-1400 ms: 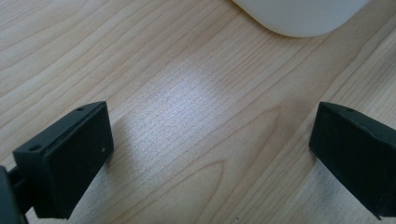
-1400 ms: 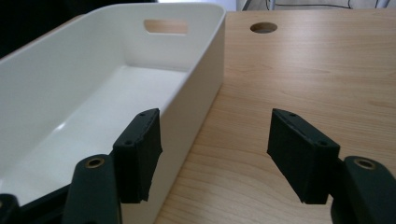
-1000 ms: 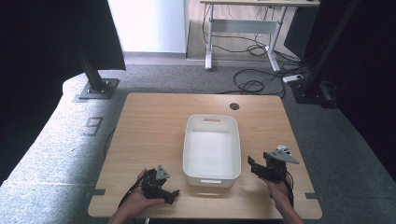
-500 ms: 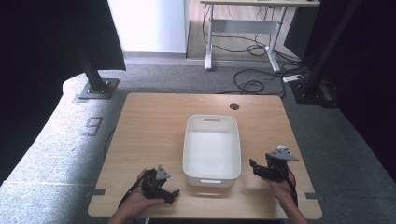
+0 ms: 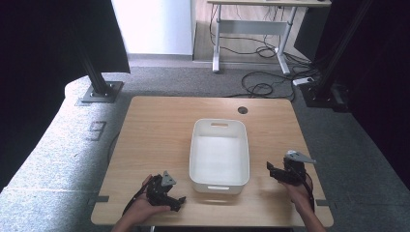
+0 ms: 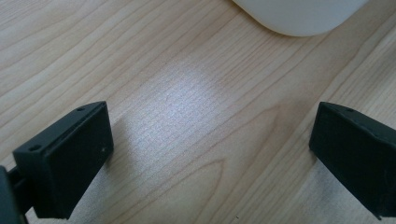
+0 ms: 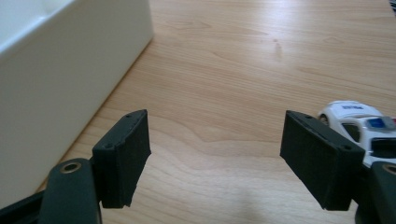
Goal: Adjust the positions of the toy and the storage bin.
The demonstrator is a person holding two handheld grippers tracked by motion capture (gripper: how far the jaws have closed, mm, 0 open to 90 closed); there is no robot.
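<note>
From the high view, a white bin [image 5: 220, 153] sits mid-table [image 5: 159, 125], empty as far as can be seen. The left gripper [image 5: 167, 192] rests near the front edge, left of the bin; the right gripper [image 5: 285, 171] sits to the bin's right.

In the left gripper view, the jaws stand wide apart over bare wood, with a rounded corner of the bin [image 6: 299, 16] ahead.

In the right gripper view, the jaws are also wide apart, holding nothing. The bin wall [image 7: 65, 79] rises at left, and a toy car [image 7: 359, 126], white with police markings, lies just beside the right jaw. The car is likely light, rigid and smooth-shelled, so it could slip or roll; gripping across its body sides seems safest.
</note>
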